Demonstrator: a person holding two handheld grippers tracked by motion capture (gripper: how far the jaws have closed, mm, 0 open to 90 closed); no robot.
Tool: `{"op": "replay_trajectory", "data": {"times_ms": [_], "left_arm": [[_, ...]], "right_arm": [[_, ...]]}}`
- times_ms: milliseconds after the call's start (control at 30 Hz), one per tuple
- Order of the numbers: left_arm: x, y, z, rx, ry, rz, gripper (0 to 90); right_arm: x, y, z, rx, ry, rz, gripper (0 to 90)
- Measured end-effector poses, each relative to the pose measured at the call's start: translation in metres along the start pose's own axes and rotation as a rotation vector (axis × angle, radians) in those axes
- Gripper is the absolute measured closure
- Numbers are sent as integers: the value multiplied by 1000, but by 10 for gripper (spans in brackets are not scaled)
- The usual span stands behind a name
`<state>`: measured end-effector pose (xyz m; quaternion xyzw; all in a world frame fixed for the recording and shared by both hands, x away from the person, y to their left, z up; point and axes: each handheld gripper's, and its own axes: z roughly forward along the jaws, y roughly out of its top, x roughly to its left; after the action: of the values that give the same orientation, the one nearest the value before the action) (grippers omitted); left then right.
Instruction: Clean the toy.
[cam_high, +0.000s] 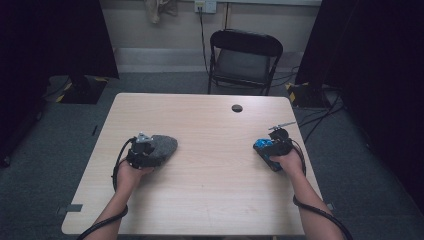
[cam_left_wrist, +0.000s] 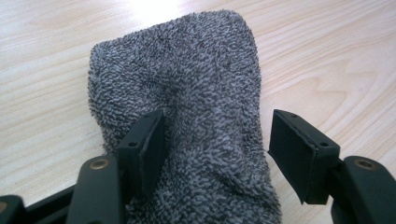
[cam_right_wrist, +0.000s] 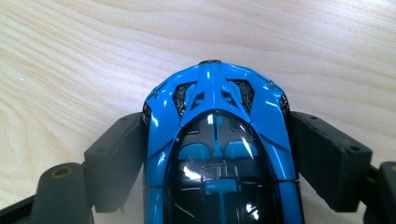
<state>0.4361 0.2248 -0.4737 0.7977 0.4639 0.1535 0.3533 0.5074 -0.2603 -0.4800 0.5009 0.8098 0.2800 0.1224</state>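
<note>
The pale wooden bench (cam_high: 210, 165) carries everything, and its dark round hole (cam_high: 237, 108) serves as landmark. The grey towel (cam_left_wrist: 187, 107) lies well to the left of and nearer than that hole; the left tool (cam_left_wrist: 215, 144) stands open over it, one pad touching the pile, the other clear. Nearer than the hole and to its right, the right tool (cam_right_wrist: 215, 154) grips the blue toy car (cam_right_wrist: 217, 140) by its flanks.
</note>
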Motion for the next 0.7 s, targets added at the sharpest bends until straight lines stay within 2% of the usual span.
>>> {"op": "replay_trajectory", "data": {"times_ms": [267, 567, 700], "left_arm": [[0, 3, -3, -14, 9, 4, 319], [-4, 8, -7, -26, 23, 30, 268], [-7, 10, -8, -23, 15, 35, 261]], "right_arm": [[1, 0, -2, -7, 5, 2, 176], [3, -1, -6, -4, 7, -3, 157], [2, -3, -8, -5, 14, -3, 155]]}}
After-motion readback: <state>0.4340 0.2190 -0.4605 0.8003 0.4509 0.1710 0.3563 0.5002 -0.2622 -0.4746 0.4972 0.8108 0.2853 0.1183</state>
